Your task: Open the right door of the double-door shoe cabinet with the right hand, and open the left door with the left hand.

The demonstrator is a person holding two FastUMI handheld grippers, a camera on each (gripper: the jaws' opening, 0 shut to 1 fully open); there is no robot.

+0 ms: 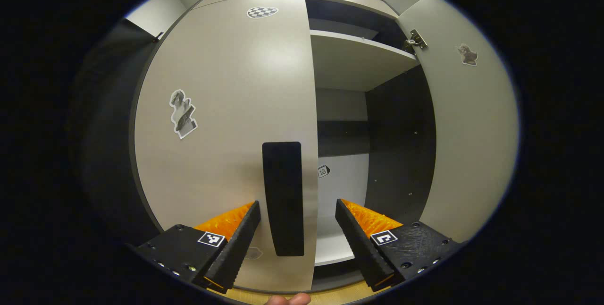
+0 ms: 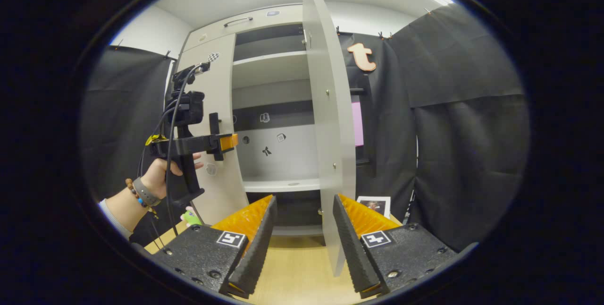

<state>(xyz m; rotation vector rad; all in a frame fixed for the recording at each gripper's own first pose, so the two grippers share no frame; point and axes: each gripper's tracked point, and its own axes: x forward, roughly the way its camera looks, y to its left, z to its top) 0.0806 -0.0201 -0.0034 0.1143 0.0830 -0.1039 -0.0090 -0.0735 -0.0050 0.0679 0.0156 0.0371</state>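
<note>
Right door point(image 2: 325, 121) open; left door point(image 1: 226, 121) closed.
Left gripper point(image 1: 297, 222) jaws spread astride the handle point(image 1: 283, 196); right gripper point(image 2: 302, 222) jaws spread, empty.

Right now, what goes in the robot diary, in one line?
right door: open | left door: shut | left gripper: open, at handle | right gripper: open, holding nothing
</note>
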